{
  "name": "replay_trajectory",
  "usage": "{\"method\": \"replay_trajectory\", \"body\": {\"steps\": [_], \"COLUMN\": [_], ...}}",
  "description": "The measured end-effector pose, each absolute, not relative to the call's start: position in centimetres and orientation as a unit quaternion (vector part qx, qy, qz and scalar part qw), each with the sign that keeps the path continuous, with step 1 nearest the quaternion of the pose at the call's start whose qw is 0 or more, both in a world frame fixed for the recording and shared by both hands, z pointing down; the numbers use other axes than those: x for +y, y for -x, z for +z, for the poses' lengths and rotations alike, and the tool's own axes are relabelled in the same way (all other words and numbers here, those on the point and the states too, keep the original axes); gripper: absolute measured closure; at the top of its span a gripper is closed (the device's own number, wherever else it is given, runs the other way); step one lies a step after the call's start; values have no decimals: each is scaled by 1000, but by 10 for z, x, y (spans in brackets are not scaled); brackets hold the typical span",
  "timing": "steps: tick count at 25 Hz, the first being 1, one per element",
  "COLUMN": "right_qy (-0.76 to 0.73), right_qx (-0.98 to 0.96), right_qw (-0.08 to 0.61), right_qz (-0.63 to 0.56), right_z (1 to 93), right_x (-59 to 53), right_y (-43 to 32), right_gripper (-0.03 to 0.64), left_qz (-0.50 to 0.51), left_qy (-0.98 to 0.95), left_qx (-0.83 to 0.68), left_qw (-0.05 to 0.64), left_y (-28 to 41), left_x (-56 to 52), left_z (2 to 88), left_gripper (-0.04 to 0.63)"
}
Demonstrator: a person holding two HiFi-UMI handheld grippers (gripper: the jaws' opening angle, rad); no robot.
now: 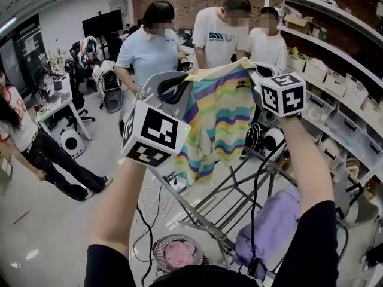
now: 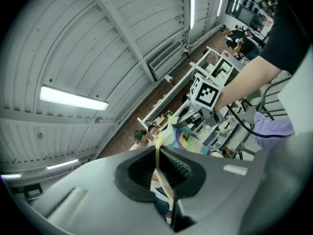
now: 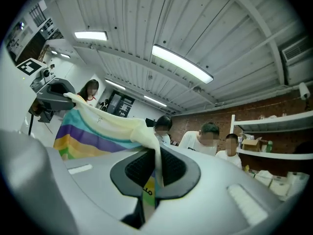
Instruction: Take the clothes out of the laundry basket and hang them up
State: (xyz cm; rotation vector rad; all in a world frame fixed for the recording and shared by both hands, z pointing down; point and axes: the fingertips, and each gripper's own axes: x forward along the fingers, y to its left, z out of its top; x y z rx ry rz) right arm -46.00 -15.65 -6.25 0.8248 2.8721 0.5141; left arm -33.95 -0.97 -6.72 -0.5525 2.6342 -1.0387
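Holding the striped shirt (image 1: 218, 121) spread in the air between my left gripper (image 1: 178, 90) and right gripper (image 1: 258, 72), both clamped on its top edge, I judged the thin pinches might slip and drop it short of the drying rack (image 1: 222, 203) below.

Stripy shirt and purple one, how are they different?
The stripy shirt has many coloured bands; the purple garment is plain lilac. The stripy shirt hangs in the air, pinched by the left gripper and right gripper; the purple garment lies draped over the drying rack. Both are clothes.
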Motion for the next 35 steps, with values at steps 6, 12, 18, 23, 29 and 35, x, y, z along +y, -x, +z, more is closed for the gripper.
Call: {"method": "replay_trajectory", "body": {"steps": [6, 12, 18, 23, 29, 35], "right_qy": [-312, -312, -283, -284, -345, -366], "right_qx": [936, 935, 942, 943, 919, 904], "right_qw": [23, -23, -59, -61, -87, -139], "right_qz": [162, 168, 173, 161, 171, 170], "right_z": [-5, 44, 84, 104, 160, 213], "right_x": [-158, -191, -242, -267, -261, -280], "right_y": [461, 457, 460, 453, 427, 413], "right_gripper": [603, 603, 603, 603, 603, 603], "left_qz": [-336, -328, -311, -299, -286, -262], "left_qy": [199, 250, 304, 345, 377, 418], "left_qx": [916, 908, 899, 889, 881, 868], "left_qw": [93, 77, 50, 43, 20, -48], "left_y": [342, 329, 329, 312, 280, 258], "left_x": [-10, -52, -104, -136, -145, -169], "left_z": [-17, 23, 67, 83, 122, 188], "left_gripper": [578, 578, 578, 580, 579, 580]}}
